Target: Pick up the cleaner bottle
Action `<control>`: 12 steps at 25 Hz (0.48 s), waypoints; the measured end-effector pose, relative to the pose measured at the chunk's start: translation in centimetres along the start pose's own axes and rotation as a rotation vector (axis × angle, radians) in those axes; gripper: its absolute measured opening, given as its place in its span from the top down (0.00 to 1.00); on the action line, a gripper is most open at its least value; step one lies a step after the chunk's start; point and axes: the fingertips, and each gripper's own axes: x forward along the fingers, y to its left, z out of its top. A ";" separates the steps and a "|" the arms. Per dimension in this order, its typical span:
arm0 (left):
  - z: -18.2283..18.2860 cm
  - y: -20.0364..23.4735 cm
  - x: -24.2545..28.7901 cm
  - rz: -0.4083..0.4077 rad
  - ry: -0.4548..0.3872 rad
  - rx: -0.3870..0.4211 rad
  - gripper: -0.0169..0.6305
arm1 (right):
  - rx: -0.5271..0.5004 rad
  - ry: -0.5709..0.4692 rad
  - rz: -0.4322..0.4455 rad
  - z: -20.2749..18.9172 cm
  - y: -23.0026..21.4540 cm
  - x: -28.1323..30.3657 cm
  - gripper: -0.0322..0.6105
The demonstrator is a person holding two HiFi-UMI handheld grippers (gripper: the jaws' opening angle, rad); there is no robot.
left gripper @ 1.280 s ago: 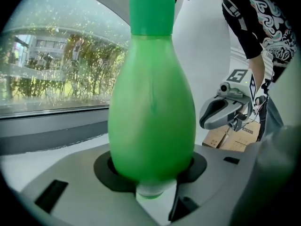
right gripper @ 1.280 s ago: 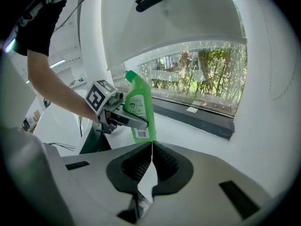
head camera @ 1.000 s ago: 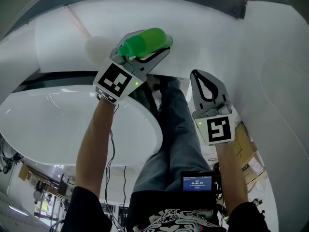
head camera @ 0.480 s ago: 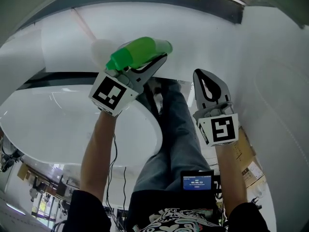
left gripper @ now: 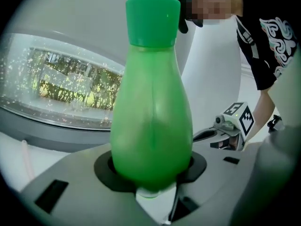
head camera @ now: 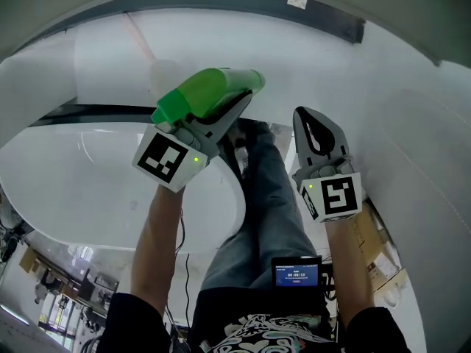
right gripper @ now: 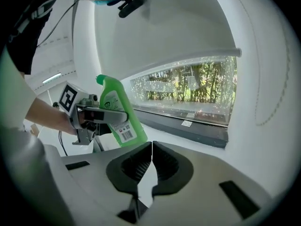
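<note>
The left claw grips a green bottle low on its bulging body, the dark pads pressing on either side, so that the bottle stands up the middle of the view with its green cap at the top. Behind it a curved white wall runs above a long window with greenery outside and a dark sill below. To the right a person in a black patterned top leans in, holding the right claw with its marker cube.
</note>
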 end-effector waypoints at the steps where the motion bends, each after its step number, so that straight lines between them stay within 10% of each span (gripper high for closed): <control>1: 0.3 -0.1 -0.3 0.009 -0.013 -0.017 0.67 | 0.008 -0.005 -0.006 0.2 0.0 -0.3 0.91; 12: 1.4 -1.5 -4.6 0.082 -0.015 -0.148 0.67 | -0.013 -0.032 -0.018 3.6 1.0 -2.8 0.91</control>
